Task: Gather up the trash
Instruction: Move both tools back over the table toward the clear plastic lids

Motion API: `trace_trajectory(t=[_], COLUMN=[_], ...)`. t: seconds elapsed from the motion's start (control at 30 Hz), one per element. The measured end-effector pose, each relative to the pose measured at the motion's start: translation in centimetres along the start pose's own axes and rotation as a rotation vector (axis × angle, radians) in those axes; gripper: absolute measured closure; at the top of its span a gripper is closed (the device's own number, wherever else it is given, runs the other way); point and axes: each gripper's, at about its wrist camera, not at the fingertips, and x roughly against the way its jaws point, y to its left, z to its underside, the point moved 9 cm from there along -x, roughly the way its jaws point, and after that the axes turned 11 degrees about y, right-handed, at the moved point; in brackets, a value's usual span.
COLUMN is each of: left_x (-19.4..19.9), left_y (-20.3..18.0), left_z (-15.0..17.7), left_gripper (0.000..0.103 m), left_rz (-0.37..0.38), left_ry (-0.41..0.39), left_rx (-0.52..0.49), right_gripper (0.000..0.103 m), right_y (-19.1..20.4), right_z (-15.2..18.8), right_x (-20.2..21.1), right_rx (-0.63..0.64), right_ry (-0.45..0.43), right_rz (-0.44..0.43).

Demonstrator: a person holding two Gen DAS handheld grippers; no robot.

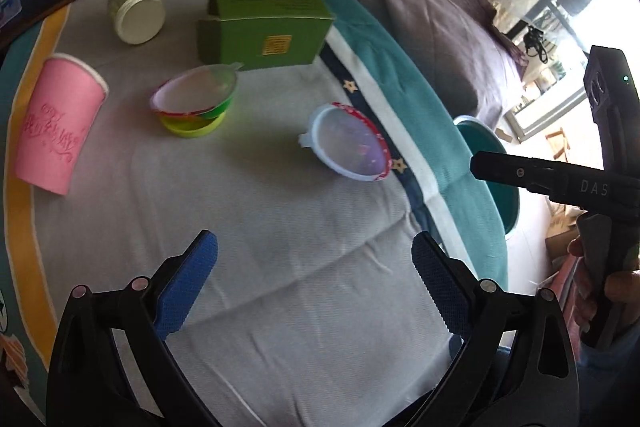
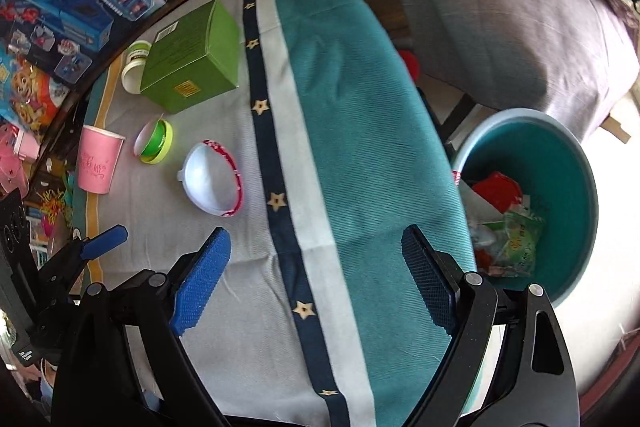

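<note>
Left gripper [image 1: 314,279]: blue pads spread wide, nothing between them, hovering over the near grey part of the tablecloth [image 1: 280,307]. Right gripper [image 2: 316,279]: also spread wide and empty, over the near right side of the table above the navy star stripe [image 2: 308,307] and the teal band.

Trash on the table, near to far:
- red-rimmed clear cup [image 1: 348,143], on its side, mid-table just beside the star stripe, nearest to both tools.
- green-and-yellow cup [image 1: 196,103] with a peeled lid, tilted, a bit further in and to the left.
- pink paper cup [image 1: 56,123] lying on its side at the left edge, next to the yellow border.
- green carton [image 1: 264,19] at the far side, one end flap open.
- white jar [image 1: 136,11] on its side near the far left edge, just beside the carton.

Teal bin [image 2: 576,163] sits on the floor off the table's right edge, below the tabletop, already holding red and green wrappers [image 2: 508,223].
</note>
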Motion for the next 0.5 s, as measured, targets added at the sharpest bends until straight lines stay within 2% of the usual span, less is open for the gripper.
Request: trace_trajectory(t=[0.3, 0.33, 0.43, 0.5], left_x=[1.5, 1.6, 1.9, 1.9], left_y=[6.3, 6.7, 7.3, 7.3], left_z=[0.0, -0.1, -0.5, -0.9], left_gripper=[0.005, 0.005, 0.005, 0.005], left_rz=[-0.016, -0.014, -0.010, -0.012], left_ry=[-0.055, -0.062, -0.077, -0.083], left_rx=[0.105, 0.111, 0.116, 0.105], right_gripper=[0.020, 0.023, 0.048, 0.048], right_y=[5.1, 5.2, 5.1, 5.3], right_z=[-2.3, -2.7, -3.8, -4.1], right_x=[-2.8, -2.8, -3.2, -3.8], right_rx=[0.061, 0.053, 0.036, 0.037], right_ry=[0.034, 0.024, 0.015, 0.031], right_rz=[0.008, 0.005, 0.027, 0.029])
